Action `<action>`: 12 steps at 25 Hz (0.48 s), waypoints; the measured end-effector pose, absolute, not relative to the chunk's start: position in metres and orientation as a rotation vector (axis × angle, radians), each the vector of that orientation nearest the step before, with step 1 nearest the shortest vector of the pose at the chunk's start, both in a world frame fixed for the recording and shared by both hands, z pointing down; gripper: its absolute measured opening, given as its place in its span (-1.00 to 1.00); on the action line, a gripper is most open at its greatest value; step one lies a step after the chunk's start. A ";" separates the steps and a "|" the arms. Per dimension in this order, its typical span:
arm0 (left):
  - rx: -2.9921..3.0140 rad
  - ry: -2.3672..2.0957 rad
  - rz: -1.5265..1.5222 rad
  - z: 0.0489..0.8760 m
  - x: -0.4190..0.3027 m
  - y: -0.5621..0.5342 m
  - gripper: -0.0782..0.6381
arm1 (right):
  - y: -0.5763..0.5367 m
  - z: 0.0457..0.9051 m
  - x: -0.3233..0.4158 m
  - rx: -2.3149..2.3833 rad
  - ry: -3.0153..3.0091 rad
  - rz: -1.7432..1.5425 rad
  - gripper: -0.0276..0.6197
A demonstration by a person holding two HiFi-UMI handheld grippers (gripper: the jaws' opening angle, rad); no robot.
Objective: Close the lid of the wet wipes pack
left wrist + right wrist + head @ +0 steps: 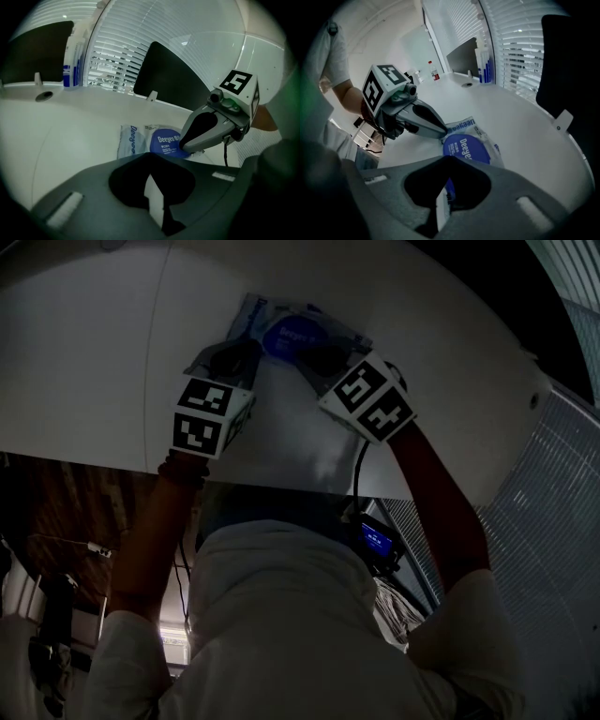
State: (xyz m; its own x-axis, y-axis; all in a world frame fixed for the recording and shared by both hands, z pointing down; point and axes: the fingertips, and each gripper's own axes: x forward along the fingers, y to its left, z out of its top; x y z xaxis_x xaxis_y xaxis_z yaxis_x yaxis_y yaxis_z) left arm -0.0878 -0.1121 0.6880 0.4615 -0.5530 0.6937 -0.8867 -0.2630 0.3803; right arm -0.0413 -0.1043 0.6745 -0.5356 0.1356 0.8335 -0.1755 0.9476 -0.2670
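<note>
The wet wipes pack (251, 320) lies on the white table (112, 362) with its round blue lid (289, 337) flat on top. In the left gripper view the pack (130, 140) and lid (165, 140) sit just past my left gripper (151, 160), whose jaws are shut and empty. My right gripper (181, 148) is shut and rests its tip on the lid's right edge. In the right gripper view the lid (467, 149) lies right before my right gripper (449, 161). There the left gripper (442, 136) touches the pack's (461, 125) near-left edge.
Bottles (71, 61) stand at the table's far edge before window blinds (117, 65). A dark panel (173, 77) rises behind the pack, and a round cable hole (44, 96) sits in the tabletop. The table's near edge (281, 486) runs just above the person's body.
</note>
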 end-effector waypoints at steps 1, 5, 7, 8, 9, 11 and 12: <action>1.953 -1.206 0.556 0.686 -0.089 -0.112 -0.77 | -0.106 0.671 -0.042 0.045 -2.111 0.399 -0.91; 1.980 -1.200 0.538 0.658 -0.084 -0.115 -0.77 | -0.117 0.643 -0.044 0.121 -2.166 0.390 -0.91; 2.006 -1.197 0.531 0.638 -0.083 -0.119 -0.77 | -0.125 0.624 -0.046 0.174 -2.205 0.382 -0.91; 2.028 -1.207 0.522 0.627 -0.082 -0.123 -0.77 | -0.129 0.614 -0.047 0.206 -2.230 0.373 -0.91; 2.051 -1.219 0.507 0.616 -0.082 -0.127 -0.77 | -0.133 0.603 -0.047 0.240 -2.255 0.363 -0.91; 2.083 -1.243 0.478 0.592 -0.080 -0.131 -0.77 | -0.136 0.580 -0.046 0.304 -2.303 0.353 -0.91; 2.094 -1.252 0.464 0.579 -0.078 -0.131 -0.77 | -0.136 0.567 -0.044 0.333 -2.325 0.353 -0.91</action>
State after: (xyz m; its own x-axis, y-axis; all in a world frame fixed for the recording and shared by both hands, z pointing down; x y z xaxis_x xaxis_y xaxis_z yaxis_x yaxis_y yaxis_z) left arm -0.0777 -0.1314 0.5792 0.4821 -0.6470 0.5907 -0.8757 -0.3358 0.3469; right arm -0.0443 -0.1359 0.5665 -0.6867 -0.1329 0.7147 -0.3391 0.9282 -0.1533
